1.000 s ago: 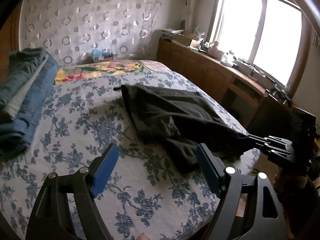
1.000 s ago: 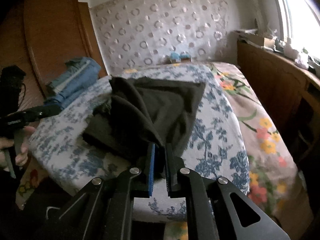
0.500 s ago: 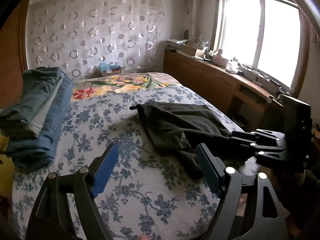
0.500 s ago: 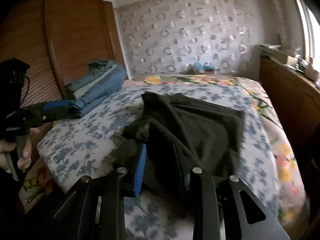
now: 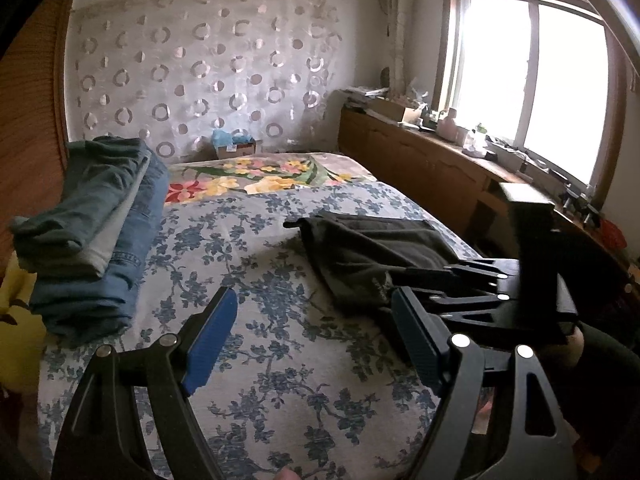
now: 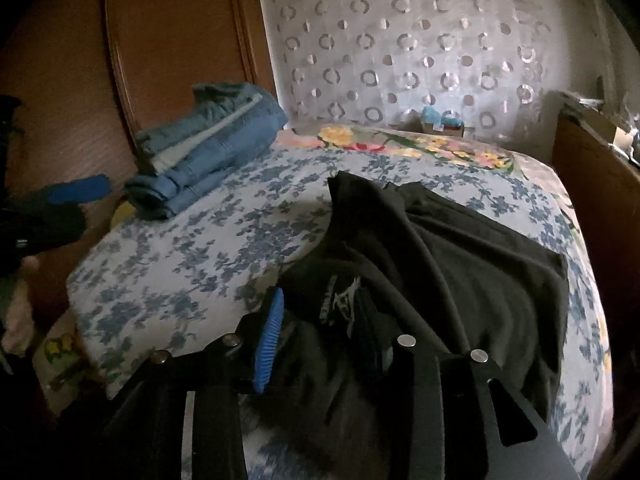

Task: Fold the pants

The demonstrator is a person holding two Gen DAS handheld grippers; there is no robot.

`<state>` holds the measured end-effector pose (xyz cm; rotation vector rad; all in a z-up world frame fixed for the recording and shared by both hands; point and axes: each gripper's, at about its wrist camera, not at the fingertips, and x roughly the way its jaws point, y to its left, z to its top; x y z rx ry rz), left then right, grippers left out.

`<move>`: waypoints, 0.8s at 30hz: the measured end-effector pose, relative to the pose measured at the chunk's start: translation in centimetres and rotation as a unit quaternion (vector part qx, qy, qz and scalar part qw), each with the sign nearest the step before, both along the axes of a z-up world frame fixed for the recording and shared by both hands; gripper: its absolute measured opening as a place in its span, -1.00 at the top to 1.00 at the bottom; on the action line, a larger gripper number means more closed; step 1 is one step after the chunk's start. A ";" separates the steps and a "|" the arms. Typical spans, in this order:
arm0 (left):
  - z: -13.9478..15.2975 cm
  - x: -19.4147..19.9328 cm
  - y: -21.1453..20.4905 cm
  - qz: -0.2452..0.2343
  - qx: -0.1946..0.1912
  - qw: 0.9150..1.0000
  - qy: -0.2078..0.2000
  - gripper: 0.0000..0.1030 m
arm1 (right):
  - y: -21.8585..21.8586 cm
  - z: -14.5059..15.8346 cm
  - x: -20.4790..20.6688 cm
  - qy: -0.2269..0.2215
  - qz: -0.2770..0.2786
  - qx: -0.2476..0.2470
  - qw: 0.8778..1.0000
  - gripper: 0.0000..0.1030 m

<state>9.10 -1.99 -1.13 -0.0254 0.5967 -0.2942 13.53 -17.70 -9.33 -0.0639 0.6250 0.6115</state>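
Crumpled black pants lie on the right half of the blue-flowered bed sheet. My right gripper hovers low over the pants' near end by the white logo. Its jaws are opening; cloth lies between them, and the pads no longer press on it. My left gripper hangs open above bare sheet to the left of the pants, with nothing between its fingers. Its blue pad shows at the left edge of the right wrist view.
A stack of folded jeans sits at the bed's far left by a wooden wardrobe. A long wooden cabinet with clutter runs under the window on the right. A small box stands beyond the bed.
My right gripper went from shut on the pants' cloth to apart, and it swung sideways along the pants. The left gripper drew back slightly and stayed open.
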 end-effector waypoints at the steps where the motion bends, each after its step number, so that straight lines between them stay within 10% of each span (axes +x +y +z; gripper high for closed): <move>1: 0.0 -0.1 0.1 0.001 0.000 1.000 -0.001 -0.56 | 0.3 -0.1 0.6 0.005 0.002 -0.004 1.000 0.26; 18: -0.4 0.0 0.9 0.005 -0.007 1.000 0.005 -0.56 | 5.1 -1.1 4.3 0.038 0.027 -0.107 0.993 0.27; 24: -0.7 0.3 0.4 -0.008 -0.003 1.000 0.008 -0.56 | 4.3 -0.5 4.4 0.029 0.005 -0.082 0.996 0.88</move>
